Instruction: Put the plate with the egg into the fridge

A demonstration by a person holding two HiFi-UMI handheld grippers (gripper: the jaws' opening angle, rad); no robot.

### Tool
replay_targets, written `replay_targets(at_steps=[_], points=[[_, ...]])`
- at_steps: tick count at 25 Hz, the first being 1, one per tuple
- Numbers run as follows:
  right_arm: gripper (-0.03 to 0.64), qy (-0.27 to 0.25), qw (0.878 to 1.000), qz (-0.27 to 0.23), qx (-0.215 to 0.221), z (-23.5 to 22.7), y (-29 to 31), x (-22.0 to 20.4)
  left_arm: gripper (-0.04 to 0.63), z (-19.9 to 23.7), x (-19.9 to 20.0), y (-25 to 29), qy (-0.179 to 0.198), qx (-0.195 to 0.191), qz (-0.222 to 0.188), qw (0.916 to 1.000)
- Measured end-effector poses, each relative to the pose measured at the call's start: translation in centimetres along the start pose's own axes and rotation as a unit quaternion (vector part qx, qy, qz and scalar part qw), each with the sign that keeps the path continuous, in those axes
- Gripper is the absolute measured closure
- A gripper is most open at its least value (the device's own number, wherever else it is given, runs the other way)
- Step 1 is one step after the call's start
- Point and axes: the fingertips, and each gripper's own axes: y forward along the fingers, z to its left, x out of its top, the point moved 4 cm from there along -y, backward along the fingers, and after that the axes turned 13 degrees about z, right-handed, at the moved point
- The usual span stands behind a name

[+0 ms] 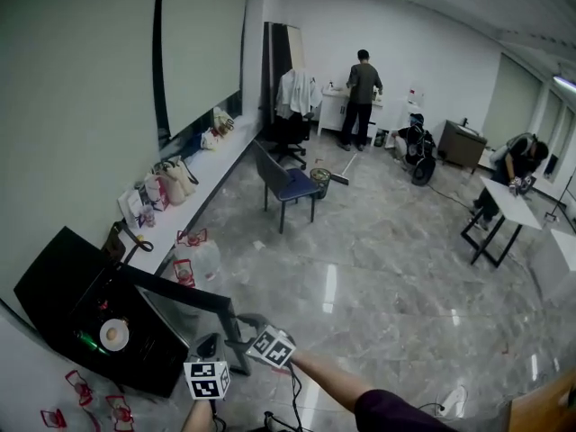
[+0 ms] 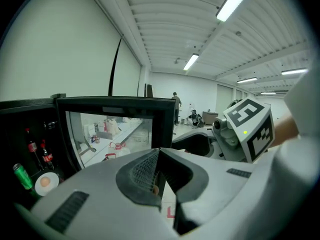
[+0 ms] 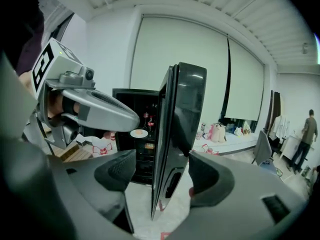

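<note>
Nearest the person, the left gripper [image 2: 159, 156] had its jaws pressed together on nothing. It was held just short of the fridge door, probably because its part of the carrying was done. Just beside it, the right gripper [image 3: 162, 176] had its jaws spread wide with the free edge of the fridge door [image 3: 177, 119] standing between them, and neither pad visibly pressed on it. That straddle looked like a way to catch the door and swing it closed.

Past the open door, the plate [image 2: 39, 190] sat on a shelf inside the fridge [image 1: 54, 282] with the egg [image 2: 45, 182] on it. A green can [image 2: 21, 176] lay just beside it and red-capped bottles [image 2: 32, 147] stood behind. The plate therefore seemed already delivered, with only the closing left.

Far across the room, a blue chair [image 1: 286, 185] stood on the marble floor [image 1: 378, 259], and a person [image 1: 362, 97] worked at a counter.
</note>
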Motion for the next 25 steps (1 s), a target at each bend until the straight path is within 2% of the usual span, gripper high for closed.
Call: replay_targets(at_steps=[4, 12, 16, 20, 25], points=[[0.284, -0.034, 0.999, -0.013, 0.022, 1.9, -1.7, -0.6, 0.584, -0.7, -1.2, -2.1, -0.019, 0.037, -0.005, 0.9991], [0.284, -0.107, 0.989, -0.041, 0.094, 8.3, -0.3, 0.0, 0.584, 1.6, -6.5, -6.2, -0.056, 0.110, 0.009, 0.9923], [0.284, -0.153, 0.979, -0.044, 0.131, 12.3, 0.5, -0.1, 0.584, 2.1, -8.7, -8.7, -0.059, 0.138, 0.010, 0.9886], [0.284, -0.200, 0.963, -0.048, 0.176, 17.0, 1.6, 1.6, 0.584, 3.7, -10.4, -11.5, -0.080, 0.165, 0.011, 0.9830], [0.284, -0.227, 0.948, -0.075, 0.210, 22.6, 3.0, 4.3, 0.584, 6.1, -13.4, -15.7, -0.099, 0.201, 0.011, 0.9744]])
